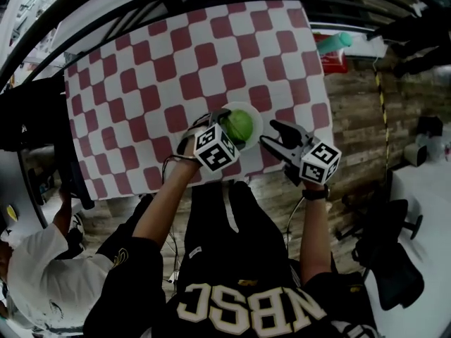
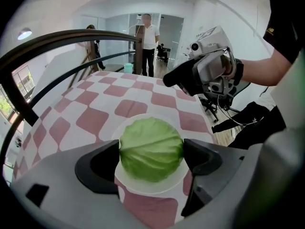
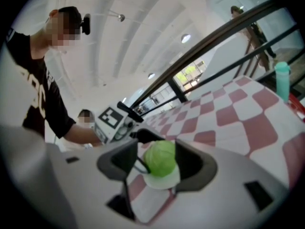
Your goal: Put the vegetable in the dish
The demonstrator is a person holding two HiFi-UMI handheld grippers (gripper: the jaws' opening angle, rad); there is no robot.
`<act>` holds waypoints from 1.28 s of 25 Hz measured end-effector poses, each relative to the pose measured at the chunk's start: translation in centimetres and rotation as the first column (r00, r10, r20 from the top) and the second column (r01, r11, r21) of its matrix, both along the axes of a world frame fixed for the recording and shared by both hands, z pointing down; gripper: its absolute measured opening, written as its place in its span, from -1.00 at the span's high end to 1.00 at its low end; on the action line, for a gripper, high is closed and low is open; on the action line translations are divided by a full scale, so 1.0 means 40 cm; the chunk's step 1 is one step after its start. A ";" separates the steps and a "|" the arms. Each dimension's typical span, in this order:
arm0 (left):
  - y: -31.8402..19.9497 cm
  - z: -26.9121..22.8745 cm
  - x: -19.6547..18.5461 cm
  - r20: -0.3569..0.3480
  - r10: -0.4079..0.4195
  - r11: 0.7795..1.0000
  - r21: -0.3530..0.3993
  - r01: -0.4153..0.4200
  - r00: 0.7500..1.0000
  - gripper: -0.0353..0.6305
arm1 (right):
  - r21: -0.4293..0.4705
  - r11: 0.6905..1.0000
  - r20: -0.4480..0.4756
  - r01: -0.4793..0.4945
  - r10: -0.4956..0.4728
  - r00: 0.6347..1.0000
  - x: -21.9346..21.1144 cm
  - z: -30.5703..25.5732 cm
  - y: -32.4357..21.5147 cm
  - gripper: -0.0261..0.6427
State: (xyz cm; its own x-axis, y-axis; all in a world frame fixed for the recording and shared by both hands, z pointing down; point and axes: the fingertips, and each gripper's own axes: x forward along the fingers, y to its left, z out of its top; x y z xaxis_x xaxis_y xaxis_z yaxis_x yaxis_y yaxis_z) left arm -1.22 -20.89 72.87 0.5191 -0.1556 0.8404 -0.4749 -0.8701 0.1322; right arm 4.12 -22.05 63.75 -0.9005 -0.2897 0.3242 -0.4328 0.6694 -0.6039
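1. Head view: My left gripper (image 1: 227, 127) reaches over the near edge of the table (image 1: 176, 55), which has a red and white checked cloth. Its jaws sit on either side of the green cabbage (image 1: 239, 124). The cabbage is over the white dish (image 1: 256, 115), near the table's front edge. My right gripper (image 1: 276, 134) hangs just beside the dish on its right, with its jaws spread and pointing at the cabbage without touching it. A teal bottle (image 1: 332, 42) lies off the table's far right corner.

2. Left gripper view: Both of my jaws press against the sides of the cabbage, pinching it. The dish's white rim shows all round beneath the cabbage, so the vegetable is within the dish's outline. I cannot tell whether it rests on the dish or hangs just above it. My right gripper is up to the right, apart from the dish. A person (image 2: 148, 37) stands beyond the far end of the table.

3. Right gripper view: My jaws stand wide apart with nothing between them. Through the gap I see the cabbage on the dish, farther off, with the left gripper's marker cube (image 3: 110, 118) behind it.
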 end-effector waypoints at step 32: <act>-0.072 -0.725 -0.146 -0.613 -0.421 0.600 0.365 0.712 0.669 0.55 | 0.534 0.784 -0.006 -0.315 0.376 0.926 -0.040 -0.584 -0.013 0.87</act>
